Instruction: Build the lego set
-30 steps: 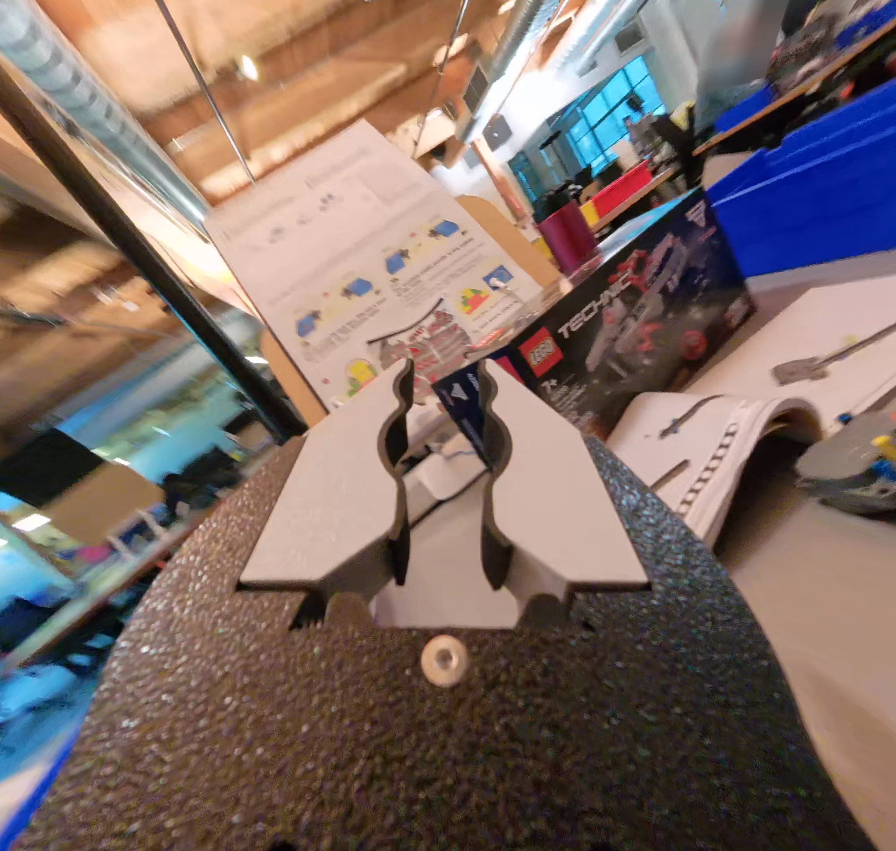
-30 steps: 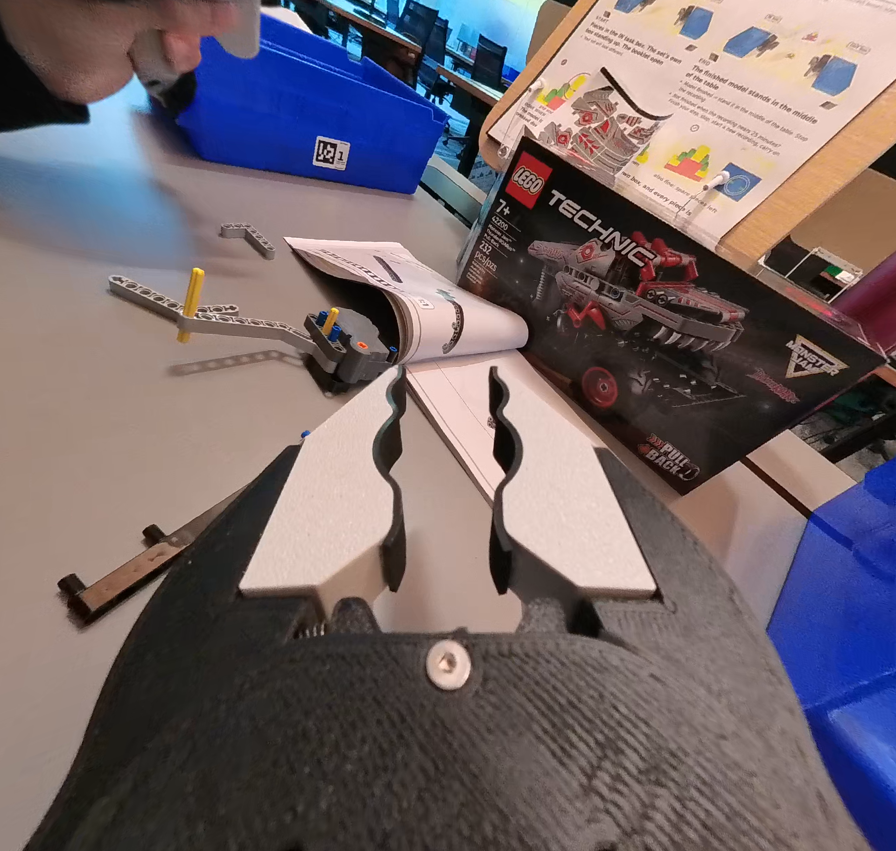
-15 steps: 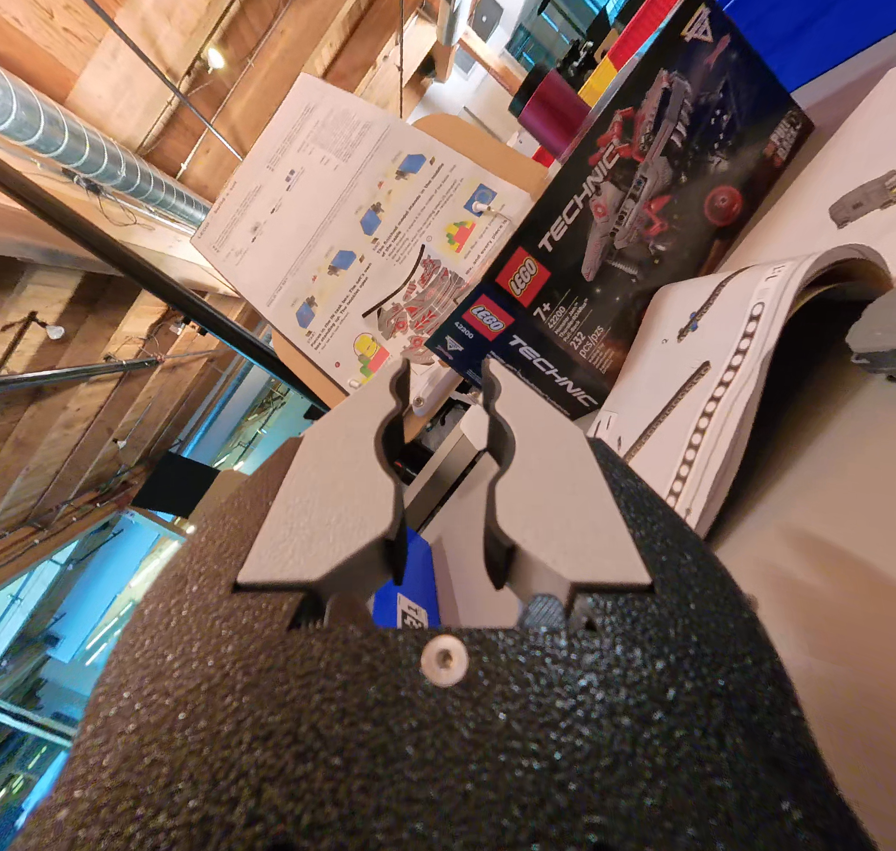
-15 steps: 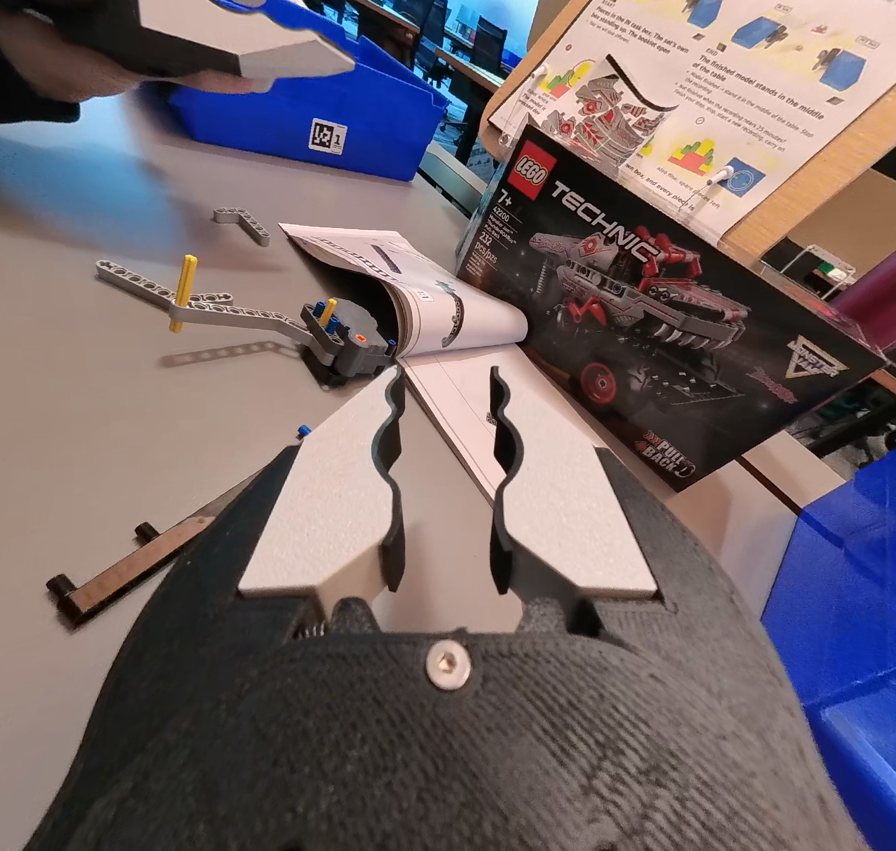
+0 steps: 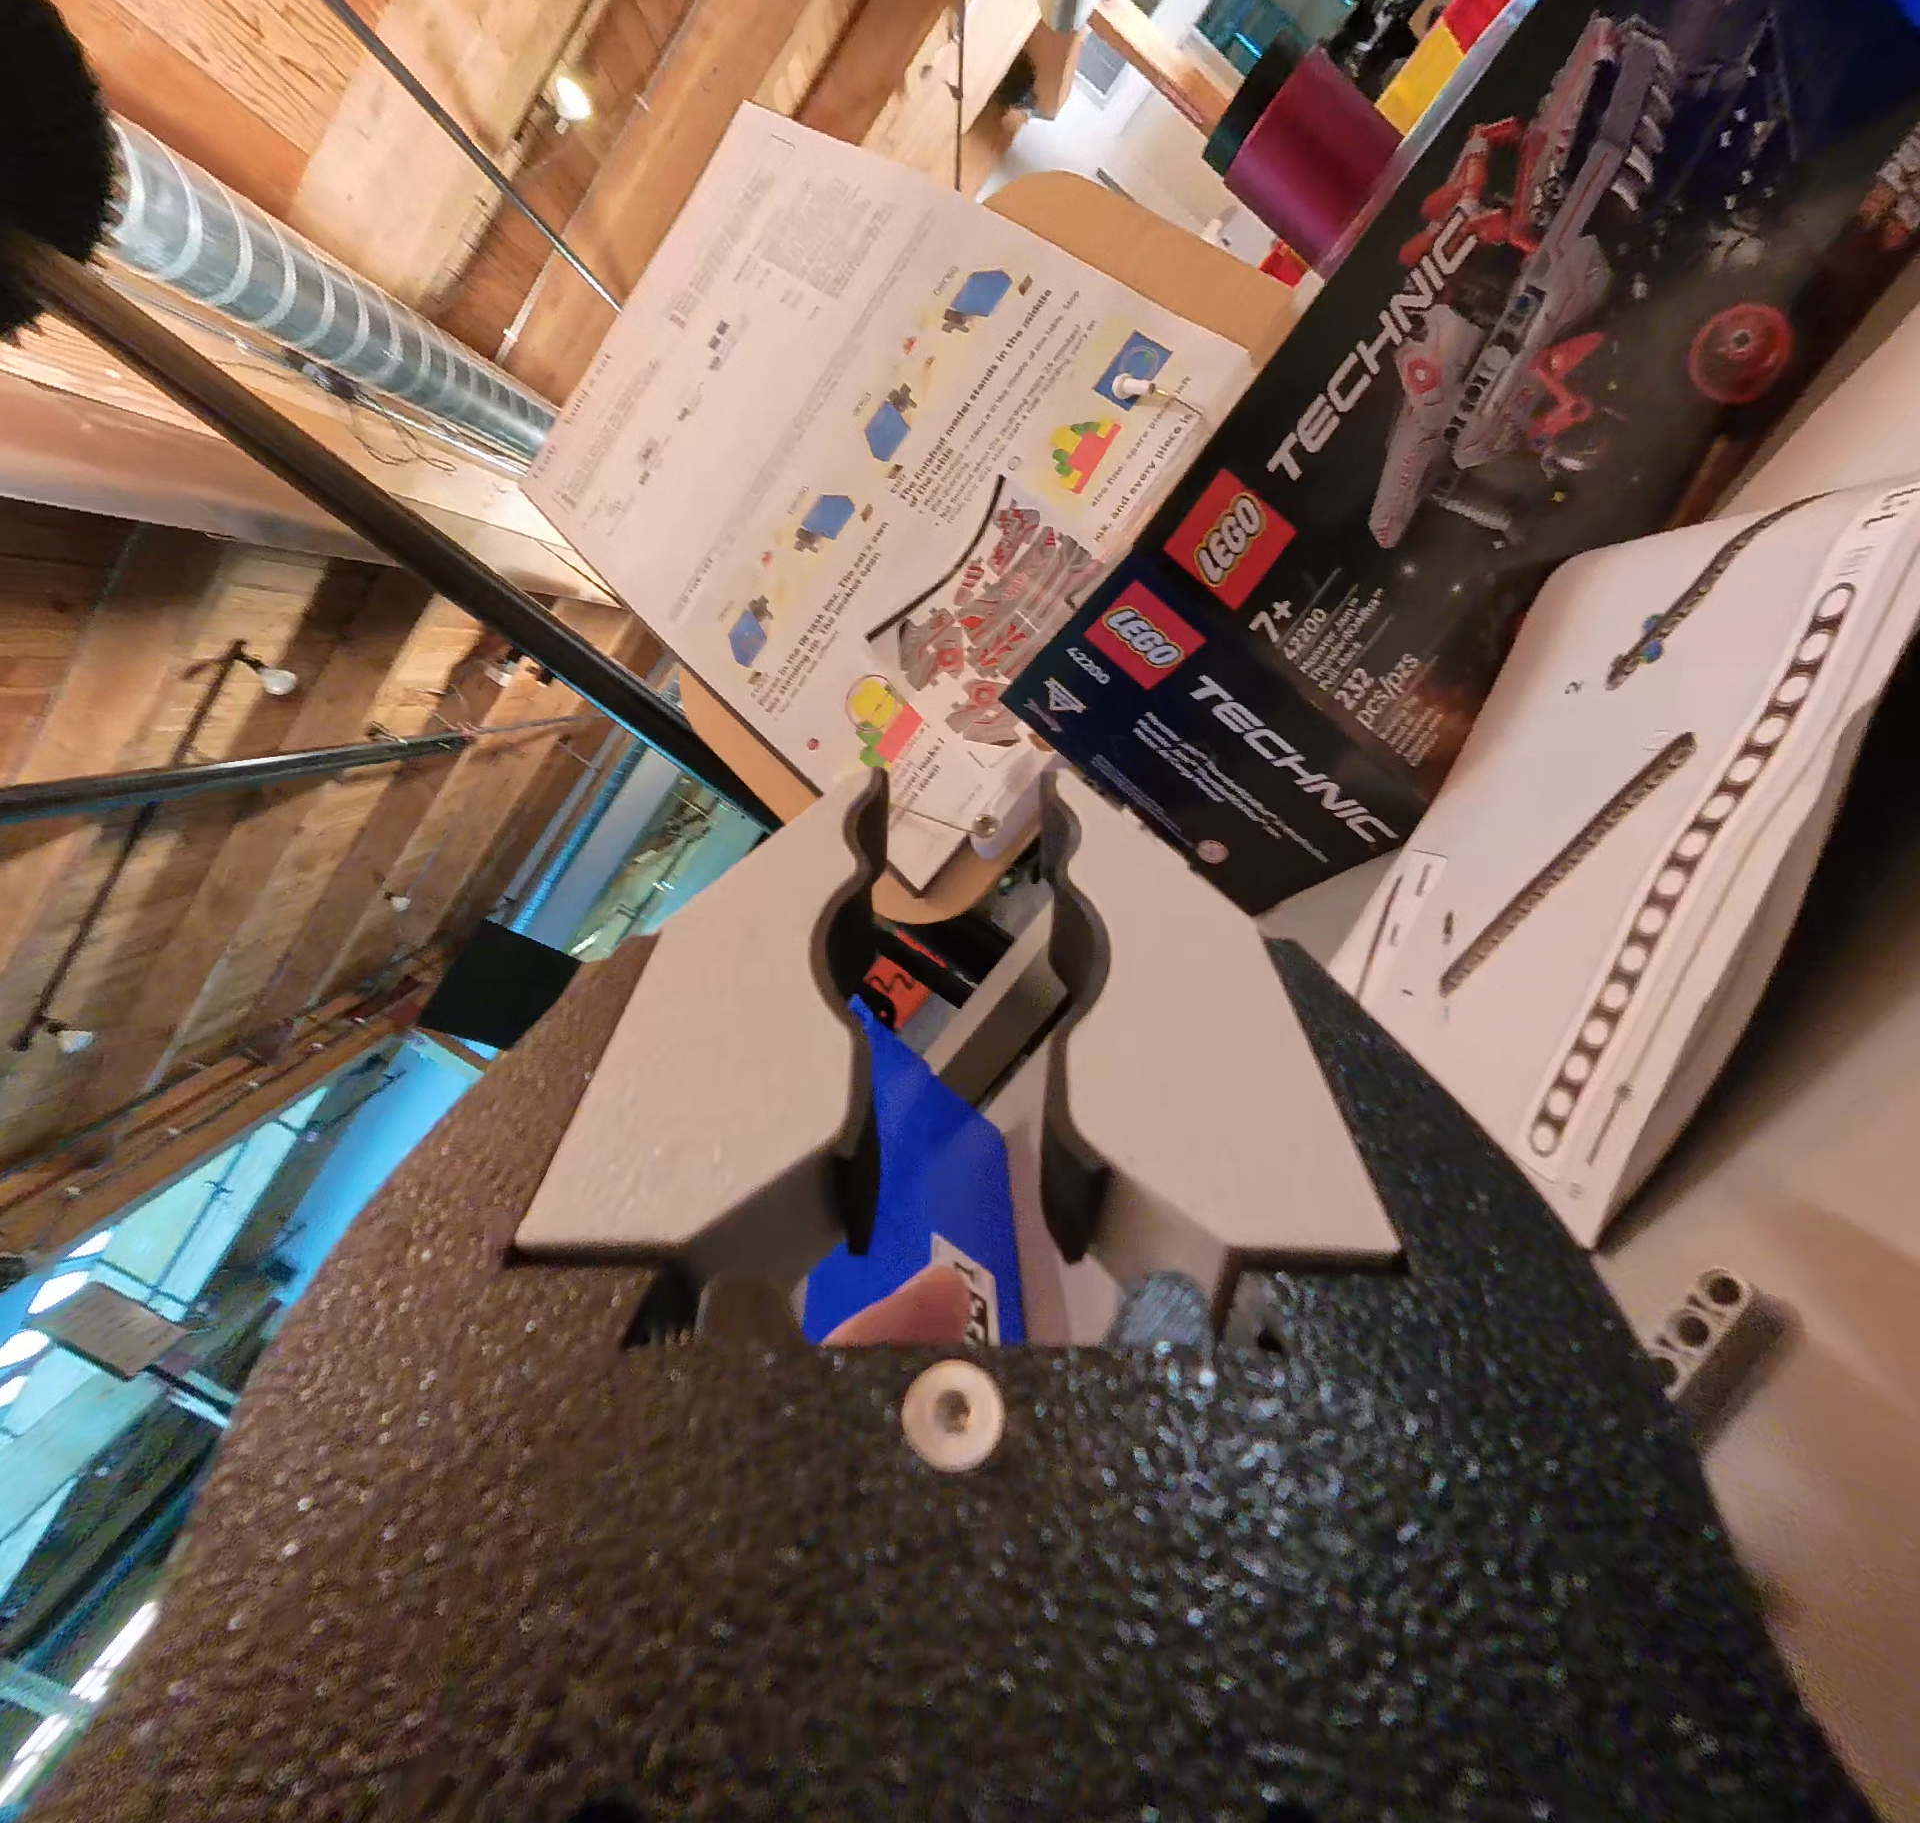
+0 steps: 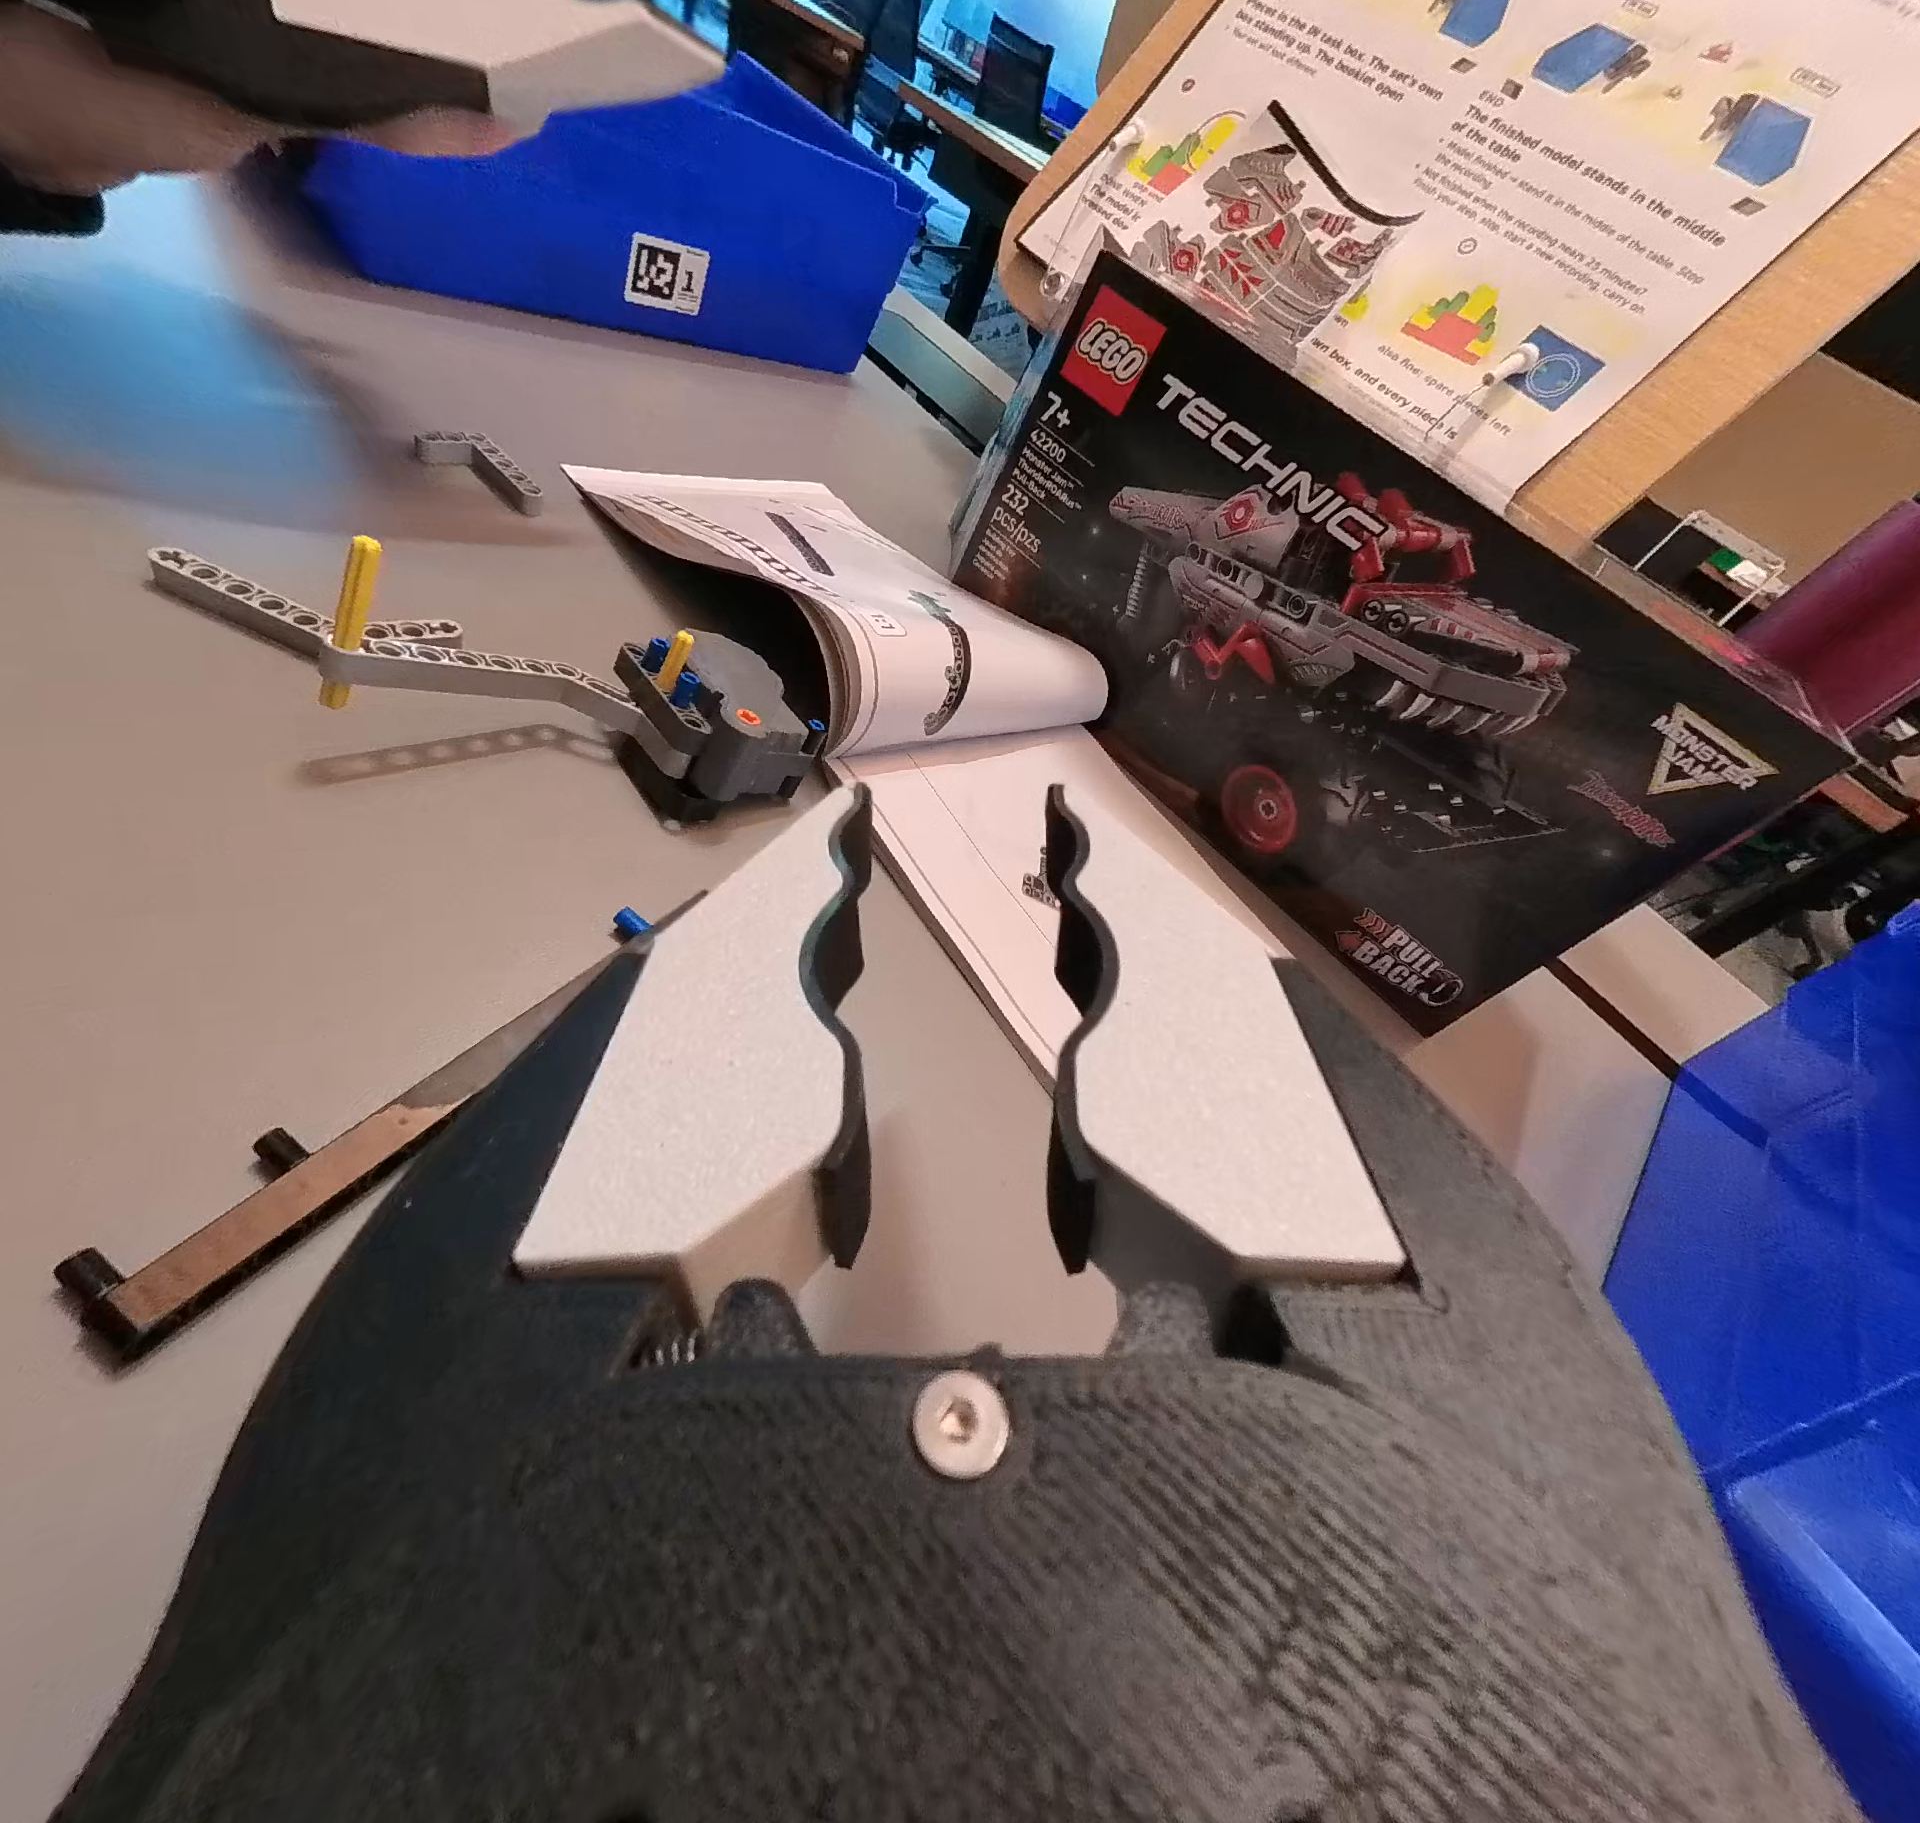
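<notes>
The part-built model (image 6: 582,693) lies on the grey table: grey hole beams, two yellow axles and a dark grey block with blue pins, set against the open booklet (image 6: 935,661). My right gripper (image 6: 956,807) is open and empty, hovering just in front of the booklet. My left gripper (image 5: 961,807) is open and empty, tilted, and pointing past the booklet (image 5: 1662,838) at the set's box (image 5: 1455,547). It also shows in the right wrist view (image 6: 499,38), blurred, high over the far-left blue bin (image 6: 644,215).
A grey angled beam (image 6: 478,464), a small blue pin (image 6: 629,919) and a long dark strip (image 6: 239,1243) lie loose on the table. The set's box (image 6: 1351,651) stands behind the booklet below a sheet on a board (image 6: 1507,142). Another blue bin (image 6: 1797,1306) is at right. A grey beam (image 5: 1714,1326) lies by the left gripper. My hands' fingertips stand some 25 centimetres from each other.
My left gripper has rolled and swung over toward the far-left blue bin, which now shows between its fingers. My right gripper has barely moved. Both stay open.
</notes>
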### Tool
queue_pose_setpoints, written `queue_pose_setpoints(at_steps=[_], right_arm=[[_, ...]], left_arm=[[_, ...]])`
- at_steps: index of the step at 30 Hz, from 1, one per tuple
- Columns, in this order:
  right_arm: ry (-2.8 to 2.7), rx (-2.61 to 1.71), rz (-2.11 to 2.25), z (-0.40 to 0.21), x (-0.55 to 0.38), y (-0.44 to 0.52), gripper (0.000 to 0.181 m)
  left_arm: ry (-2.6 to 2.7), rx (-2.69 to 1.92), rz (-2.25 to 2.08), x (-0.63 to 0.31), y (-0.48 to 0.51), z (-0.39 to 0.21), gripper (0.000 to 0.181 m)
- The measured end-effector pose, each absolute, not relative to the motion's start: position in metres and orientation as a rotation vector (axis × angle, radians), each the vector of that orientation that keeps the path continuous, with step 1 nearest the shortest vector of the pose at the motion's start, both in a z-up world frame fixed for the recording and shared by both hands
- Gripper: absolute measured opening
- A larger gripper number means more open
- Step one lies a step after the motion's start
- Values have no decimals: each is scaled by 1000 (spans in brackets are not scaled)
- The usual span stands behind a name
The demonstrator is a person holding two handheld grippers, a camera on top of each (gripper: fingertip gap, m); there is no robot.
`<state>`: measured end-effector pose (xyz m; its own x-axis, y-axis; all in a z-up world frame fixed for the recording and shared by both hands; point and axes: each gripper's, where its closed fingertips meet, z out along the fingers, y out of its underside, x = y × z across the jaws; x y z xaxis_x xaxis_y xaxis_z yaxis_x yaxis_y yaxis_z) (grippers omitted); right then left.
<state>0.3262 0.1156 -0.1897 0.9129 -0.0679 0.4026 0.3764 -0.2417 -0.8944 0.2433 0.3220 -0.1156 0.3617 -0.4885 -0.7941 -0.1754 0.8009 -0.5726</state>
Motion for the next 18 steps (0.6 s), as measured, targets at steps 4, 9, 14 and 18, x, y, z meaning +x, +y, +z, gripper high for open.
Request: queue_pose_setpoints(at_steps=[4,9,14,18], right_arm=[[-249,-1791,-440,-193,326,116,31],[-254,-1794,-446,-194,326,117,32],[-257,-1798,-449,-195,326,117,31],[-264,-1804,-453,-196,325,117,31]], left_arm=[[1196,-635,-226,243,320,-113,24],[1191,-608,-170,241,321,-111,21],[1196,-588,-158,241,319,-110,18],[1210,-580,-152,242,318,-112,18]])
